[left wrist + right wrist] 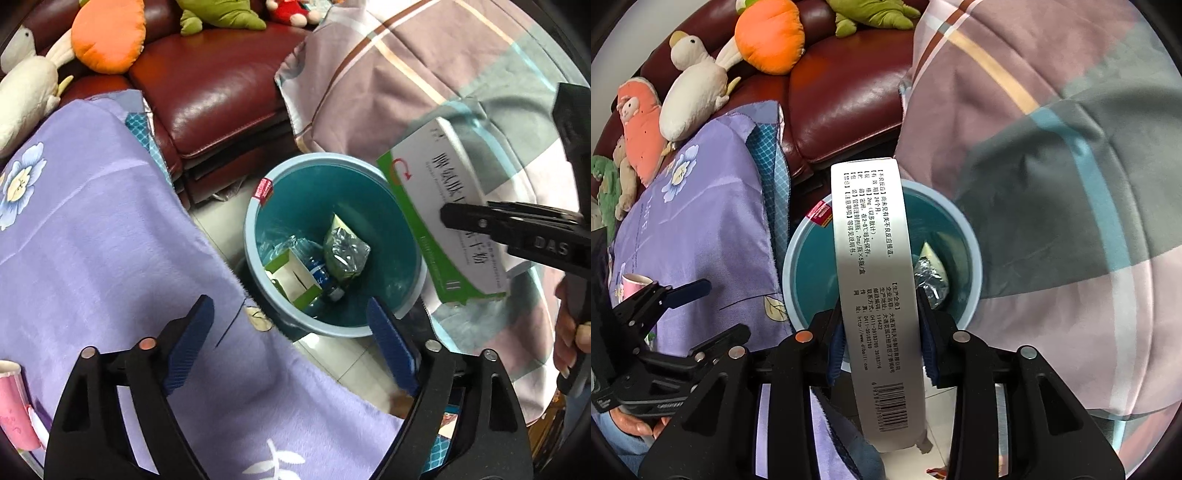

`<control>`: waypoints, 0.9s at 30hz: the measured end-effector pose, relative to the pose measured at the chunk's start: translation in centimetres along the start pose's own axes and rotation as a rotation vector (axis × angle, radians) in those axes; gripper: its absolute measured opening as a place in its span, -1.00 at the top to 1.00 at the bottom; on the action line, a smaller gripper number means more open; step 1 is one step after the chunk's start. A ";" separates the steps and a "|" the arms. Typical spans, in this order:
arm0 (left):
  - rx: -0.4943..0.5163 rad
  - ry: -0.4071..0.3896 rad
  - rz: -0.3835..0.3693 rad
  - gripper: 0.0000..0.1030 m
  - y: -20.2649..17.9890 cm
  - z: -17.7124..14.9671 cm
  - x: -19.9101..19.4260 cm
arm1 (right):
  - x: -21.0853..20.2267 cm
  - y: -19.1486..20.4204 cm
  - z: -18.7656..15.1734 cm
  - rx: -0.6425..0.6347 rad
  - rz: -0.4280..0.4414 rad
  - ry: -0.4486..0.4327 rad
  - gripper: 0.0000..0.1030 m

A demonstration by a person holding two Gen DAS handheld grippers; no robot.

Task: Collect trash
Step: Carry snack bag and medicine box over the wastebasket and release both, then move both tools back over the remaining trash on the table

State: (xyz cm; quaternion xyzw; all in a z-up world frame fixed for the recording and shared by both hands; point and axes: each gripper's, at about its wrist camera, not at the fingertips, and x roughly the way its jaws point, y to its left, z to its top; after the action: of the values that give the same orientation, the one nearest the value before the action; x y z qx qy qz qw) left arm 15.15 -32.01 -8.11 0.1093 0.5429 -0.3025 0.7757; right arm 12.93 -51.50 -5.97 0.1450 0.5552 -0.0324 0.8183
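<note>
The right gripper is holding its jaws clamped on the white-and-green medicine box, which is hanging over the blue trash bin. The left gripper is hovering with its jaws apart and empty near the bin's rim, above the purple floral blanket. A smaller carton, a plastic bottle and a crumpled wrapper are lying inside the bin.

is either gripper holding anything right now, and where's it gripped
The right gripper holds a white and green medicine box, pinched across its two broad faces near one end, above the blue bin. The left gripper is open and holds nothing.
</note>
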 end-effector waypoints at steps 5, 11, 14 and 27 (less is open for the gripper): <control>-0.010 -0.017 -0.011 -0.72 0.5 -0.4 -1.0 | -0.1 0.6 0.0 0.001 -0.002 0.003 0.27; -0.021 -0.018 -0.010 -0.72 0.9 -1.3 -2.0 | -1.3 1.0 -0.7 -0.001 -0.029 -0.006 -0.17; -0.025 -0.022 -0.012 -0.72 1.0 -1.7 -2.6 | -2.0 1.3 -1.2 -0.001 -0.038 -0.009 -0.41; -0.048 -0.089 0.008 -0.76 2.6 -4.7 -7.8 | -4.8 5.6 -3.9 -0.038 -0.052 0.006 -0.59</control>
State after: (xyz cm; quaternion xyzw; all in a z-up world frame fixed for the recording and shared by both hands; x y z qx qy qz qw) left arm 11.25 -24.85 -3.28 0.0792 0.5144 -0.2909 0.8028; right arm 8.80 -45.62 -1.72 0.1153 0.5619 -0.0426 0.8180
